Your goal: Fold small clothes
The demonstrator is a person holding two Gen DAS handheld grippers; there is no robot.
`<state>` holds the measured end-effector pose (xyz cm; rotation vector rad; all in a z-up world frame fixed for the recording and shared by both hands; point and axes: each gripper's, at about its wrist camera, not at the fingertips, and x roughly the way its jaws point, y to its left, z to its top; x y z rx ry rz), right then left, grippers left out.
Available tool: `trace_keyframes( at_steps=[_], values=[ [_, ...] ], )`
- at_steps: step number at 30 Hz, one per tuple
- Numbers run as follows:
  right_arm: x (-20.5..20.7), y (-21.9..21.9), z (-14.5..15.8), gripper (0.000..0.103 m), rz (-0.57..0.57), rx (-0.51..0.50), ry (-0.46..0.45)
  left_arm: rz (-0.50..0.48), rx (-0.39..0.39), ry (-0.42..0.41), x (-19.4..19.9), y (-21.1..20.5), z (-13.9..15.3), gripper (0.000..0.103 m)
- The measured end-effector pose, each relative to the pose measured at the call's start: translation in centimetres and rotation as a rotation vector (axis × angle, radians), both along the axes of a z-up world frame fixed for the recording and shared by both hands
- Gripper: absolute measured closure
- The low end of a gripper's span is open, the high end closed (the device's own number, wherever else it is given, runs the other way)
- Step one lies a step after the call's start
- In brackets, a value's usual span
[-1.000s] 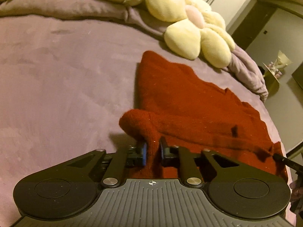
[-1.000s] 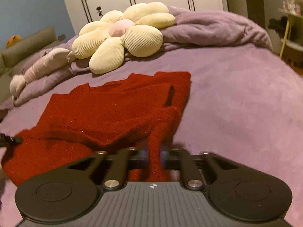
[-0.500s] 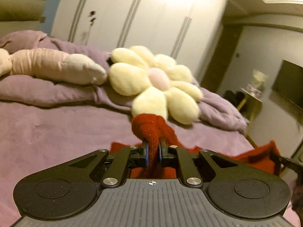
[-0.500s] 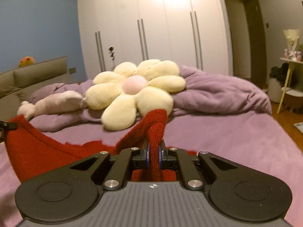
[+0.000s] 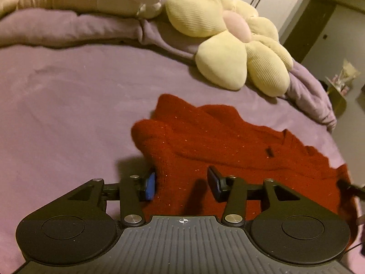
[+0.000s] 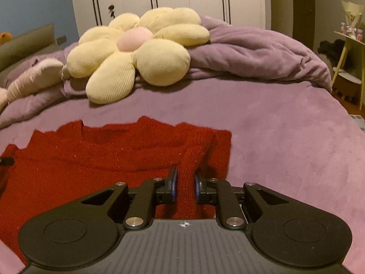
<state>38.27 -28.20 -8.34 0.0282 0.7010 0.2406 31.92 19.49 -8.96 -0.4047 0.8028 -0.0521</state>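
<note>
Left tool (image 5: pixel 181 183) spread over the red sweater (image 5: pixel 228 141) mid-bed (image 5: pixel 68 105), right tool (image 6: pixel 184 186) pinching a ridge of it: I'd release straight back, so the fold isn't dragged.

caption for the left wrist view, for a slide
Left gripper open over a red sweater lying on a purple bed, flower pillow behind.
</note>
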Motion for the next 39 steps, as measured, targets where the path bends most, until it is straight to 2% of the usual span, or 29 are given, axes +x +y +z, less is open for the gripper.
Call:
trace_keyframes(
  at_steps=[2,3,6,9,11,15,19,20,22,24,26,28,29,30,31,33,36,39],
  values=[
    [0.1,0.3,-0.1,0.091,0.003,-0.016,-0.007,-0.003,0.010,0.013,0.4,-0.4,-0.1,0.081],
    [0.0,0.4,0.1,0.094,0.011,-0.027,-0.012,-0.002,0.044,0.015,0.5,-0.6,0.1,0.092],
    [-0.7,1.5,1.2,0.096,0.024,-0.104,-0.077,0.020,0.142,-0.040,0.0,-1.0,1.8,0.092],
    [-1.3,2.2,4.3,0.096,0.006,-0.154,-0.234,0.058,0.184,-0.191,-0.5,-0.6,5.9,0.092],
    [-0.8,2.7,6.2,0.096,-0.034,-0.169,-0.317,0.098,0.224,-0.258,0.5,-0.7,8.0,0.092],
    [3.3,4.3,6.4,0.096,-0.141,-0.208,-0.325,0.185,0.274,-0.249,4.4,-1.4,8.3,0.092],
    [6.8,5.4,3.4,0.096,-0.203,-0.225,-0.257,0.198,0.192,-0.140,7.6,-1.4,4.9,0.091],
    [7.3,5.5,2.4,0.095,-0.210,-0.227,-0.228,0.196,0.198,-0.110,8.1,-1.5,4.0,0.091],
    [8.0,5.6,0.6,0.095,-0.217,-0.237,-0.181,0.192,0.231,-0.077,8.4,-2.0,2.5,0.087],
    [7.9,5.6,-0.8,0.095,-0.213,-0.262,-0.165,0.199,0.246,-0.060,8.4,-2.0,1.6,0.077],
    [8.0,5.3,-1.5,0.095,-0.215,-0.259,-0.149,0.196,0.248,-0.049,8.3,-1.8,1.1,0.072],
    [8.1,4.8,-1.7,0.092,-0.225,-0.245,-0.132,0.197,0.262,-0.036,8.5,-1.8,0.9,0.056],
    [8.0,4.5,-1.7,0.087,-0.235,-0.244,-0.133,0.197,0.268,-0.038,8.3,-1.8,0.9,0.052],
    [7.9,4.5,-1.5,0.079,-0.241,-0.248,-0.138,0.193,0.272,-0.045,8.0,-1.8,1.1,0.046],
    [7.8,4.3,-1.3,0.075,-0.256,-0.256,-0.148,0.187,0.277,-0.050,7.8,-1.9,1.3,0.040],
    [7.4,4.0,-0.8,0.073,-0.275,-0.244,-0.162,0.176,0.289,-0.060,7.1,-2.2,1.9,0.028],
    [6.3,3.4,0.4,0.072,-0.296,-0.199,-0.187,0.179,0.300,-0.122,5.7,-2.6,3.1,0.014],
    [5.3,3.3,1.5,0.072,-0.272,-0.127,-0.210,0.173,0.265,-0.184,4.4,-3.0,4.6,0.012]
  ],
)
